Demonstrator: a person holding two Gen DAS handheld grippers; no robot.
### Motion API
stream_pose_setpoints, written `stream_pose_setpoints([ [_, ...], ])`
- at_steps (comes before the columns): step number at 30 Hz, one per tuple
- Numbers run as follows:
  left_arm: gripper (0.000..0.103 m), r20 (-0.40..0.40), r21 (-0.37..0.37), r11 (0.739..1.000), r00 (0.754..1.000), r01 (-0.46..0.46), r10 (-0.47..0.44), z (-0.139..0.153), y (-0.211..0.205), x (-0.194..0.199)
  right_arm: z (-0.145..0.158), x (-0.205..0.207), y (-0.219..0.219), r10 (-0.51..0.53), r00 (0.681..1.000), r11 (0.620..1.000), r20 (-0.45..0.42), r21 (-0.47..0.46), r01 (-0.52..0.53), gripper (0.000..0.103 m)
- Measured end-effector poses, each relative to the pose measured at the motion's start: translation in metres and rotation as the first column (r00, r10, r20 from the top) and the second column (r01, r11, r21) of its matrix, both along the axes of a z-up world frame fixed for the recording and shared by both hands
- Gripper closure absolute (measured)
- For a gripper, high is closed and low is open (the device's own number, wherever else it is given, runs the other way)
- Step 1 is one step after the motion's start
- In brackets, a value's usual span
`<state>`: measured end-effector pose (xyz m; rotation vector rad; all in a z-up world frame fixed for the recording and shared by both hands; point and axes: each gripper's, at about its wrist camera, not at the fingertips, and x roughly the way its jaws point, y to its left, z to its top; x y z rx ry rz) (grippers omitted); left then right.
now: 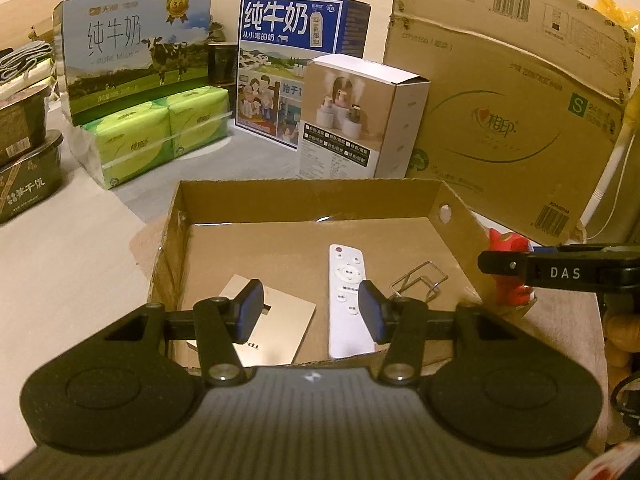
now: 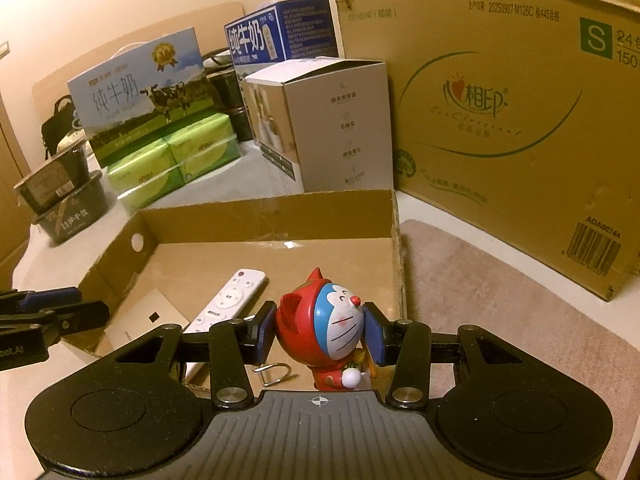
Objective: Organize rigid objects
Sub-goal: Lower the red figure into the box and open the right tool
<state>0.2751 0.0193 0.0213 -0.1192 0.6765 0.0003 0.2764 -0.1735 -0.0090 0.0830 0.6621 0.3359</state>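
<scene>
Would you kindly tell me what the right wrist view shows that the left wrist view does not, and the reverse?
Only the right wrist view shows the toy figure's blue-and-white face and the right gripper shut on its head. Only the left wrist view shows the left gripper's jaws open with nothing between them, above the tray. Both show the cardboard tray holding the white remote, the beige card and the wire clip.

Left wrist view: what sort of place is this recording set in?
Probably a home room, on a tabletop used for storage. Retail milk cartons, a pack of green tissues and a large tissue shipping carton crowd the wall, with an open cardboard tray in front for sorting.
</scene>
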Motion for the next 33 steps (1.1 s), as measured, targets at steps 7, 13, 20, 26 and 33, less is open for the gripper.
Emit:
stream_pose_setpoints([
  [7, 0.055, -0.002, -0.003, 1.000, 1.000, -0.002, 0.002, -0.002, 0.001, 0.000, -0.001, 0.001, 0.002, -0.006, 1.000, 1.000, 0.000, -0.007, 0.006, 0.057],
  [13, 0.028, 0.001, 0.003, 1.000, 1.000, -0.027, 0.027, -0.002, 0.002, -0.005, 0.001, 0.000, -0.002, -0.024, 0.999, 1.000, 0.037, -0.001, 0.025, 0.044],
  [20, 0.022, 0.011, -0.001, 0.999, 0.999, -0.044, 0.044, 0.005, 0.002, -0.028, 0.016, -0.028, -0.015, -0.047, 0.998, 0.998, 0.050, 0.052, 0.045, 0.036],
  [26, 0.018, 0.006, -0.017, 0.998, 0.998, -0.061, 0.061, 0.009, 0.001, -0.061, 0.021, -0.075, -0.019, -0.058, 0.997, 0.995, 0.047, 0.082, 0.054, 0.035],
  [33, 0.017, 0.000, -0.030, 0.996, 0.996, -0.085, 0.085, 0.013, 0.002, -0.104, 0.025, -0.133, -0.018, -0.054, 0.997, 0.995, 0.062, 0.089, 0.048, 0.033],
])
